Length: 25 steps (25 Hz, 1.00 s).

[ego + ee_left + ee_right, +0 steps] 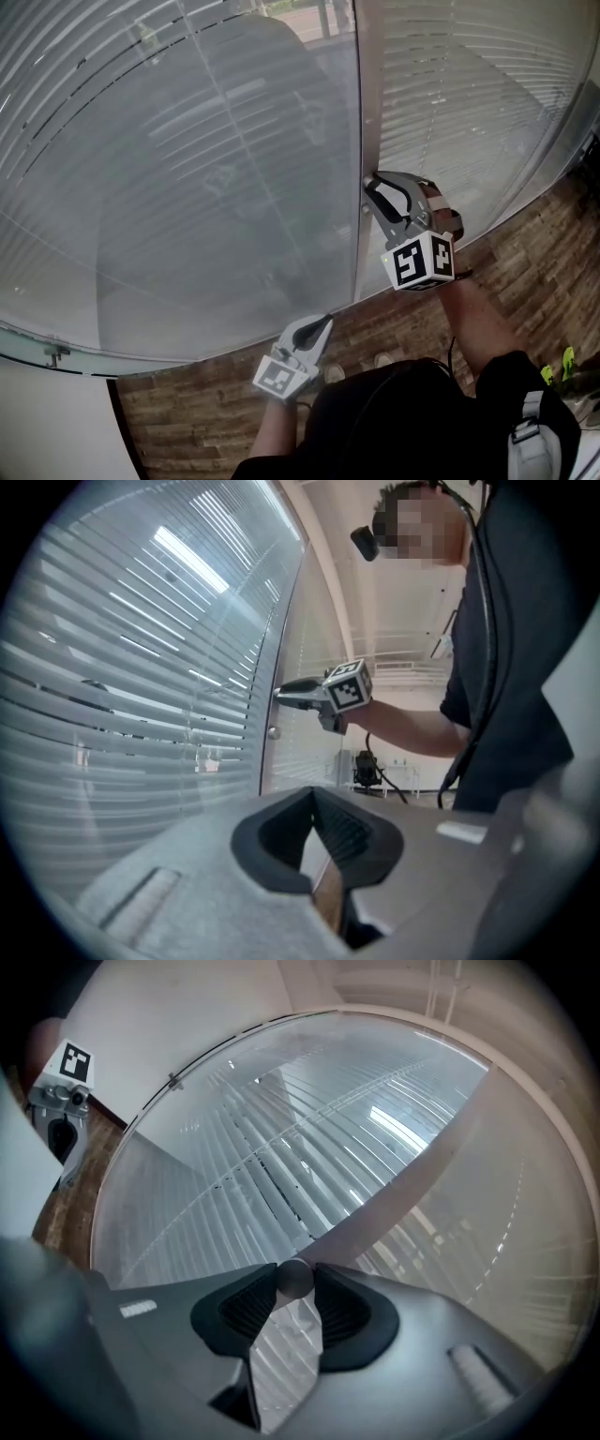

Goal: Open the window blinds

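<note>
the blinds (pixel 187 169) fill the head view from 9 to 1 o'clock. their slats lie close together and let little through, so the opening looks not yet done. they seem to sit sealed behind the glass, which would explain why nobody reaches for a cord. the upright frame post (pixel 366 94) runs down from 12 o'clock between 2 panes, and it carries the control. the right gripper (pixel 372 180), at about 3 o'clock, points roughly level at that post. its jaws are clamped on a small round knob (pixel 294 1277), 1 pad on each side, a hold suited to twisting it by rolling the wrist; turning the knob is probably what tilts the slats. the left gripper (pixel 326 321) hangs low at 6 o'clock, apart from the glass, its jaws closed with nothing between them. it looks parked out of the way, since the knob needs only 1 gripper.
</note>
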### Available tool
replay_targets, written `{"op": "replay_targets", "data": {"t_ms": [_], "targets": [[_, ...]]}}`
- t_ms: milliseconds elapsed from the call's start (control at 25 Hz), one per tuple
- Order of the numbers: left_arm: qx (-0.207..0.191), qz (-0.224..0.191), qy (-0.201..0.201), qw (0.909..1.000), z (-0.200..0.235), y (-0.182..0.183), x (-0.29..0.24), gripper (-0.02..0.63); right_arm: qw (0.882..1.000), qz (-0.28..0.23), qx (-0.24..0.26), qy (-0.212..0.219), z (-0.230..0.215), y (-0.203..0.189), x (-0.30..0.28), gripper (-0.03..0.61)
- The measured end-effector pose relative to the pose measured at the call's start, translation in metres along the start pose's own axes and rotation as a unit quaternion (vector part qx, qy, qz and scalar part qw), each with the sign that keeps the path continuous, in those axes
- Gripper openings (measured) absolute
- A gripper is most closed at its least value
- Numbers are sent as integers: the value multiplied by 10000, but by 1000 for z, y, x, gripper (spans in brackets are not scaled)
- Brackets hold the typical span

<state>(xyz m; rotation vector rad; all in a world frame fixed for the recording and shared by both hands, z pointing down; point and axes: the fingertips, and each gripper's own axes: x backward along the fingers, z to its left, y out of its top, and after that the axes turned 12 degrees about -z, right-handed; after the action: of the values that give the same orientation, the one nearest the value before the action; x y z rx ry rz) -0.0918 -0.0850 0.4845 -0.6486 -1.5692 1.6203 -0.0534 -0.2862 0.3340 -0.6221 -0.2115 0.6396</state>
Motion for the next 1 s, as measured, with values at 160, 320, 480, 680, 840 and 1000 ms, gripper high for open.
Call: {"op": "replay_targets", "data": {"t_ms": [160,320,480,680,840,1000], "targets": [[0,6,19,10000,0,-1,4,3,9987,-67,-506,-87,-2,2,1,130],[8,9,3,10000,0,-2,2,5,9966,-102,-796,-186,-3,1,1,130],[32,8,-7,10000,0,-2,3,5,9936,-163,-1098,-232,-3,1,0,132],[53,7,-23,10000,-1,-3,3,5,9859,-252,-1613,-360,-4,0,0,132],[27,8,-37,10000,1,-3,5,5,9762,-440,-2045,-564,-6,-2,-2,132],[56,36,-26,10000,2,-3,6,5,9633,-500,-2538,-713,-9,-5,-2,132]]}}
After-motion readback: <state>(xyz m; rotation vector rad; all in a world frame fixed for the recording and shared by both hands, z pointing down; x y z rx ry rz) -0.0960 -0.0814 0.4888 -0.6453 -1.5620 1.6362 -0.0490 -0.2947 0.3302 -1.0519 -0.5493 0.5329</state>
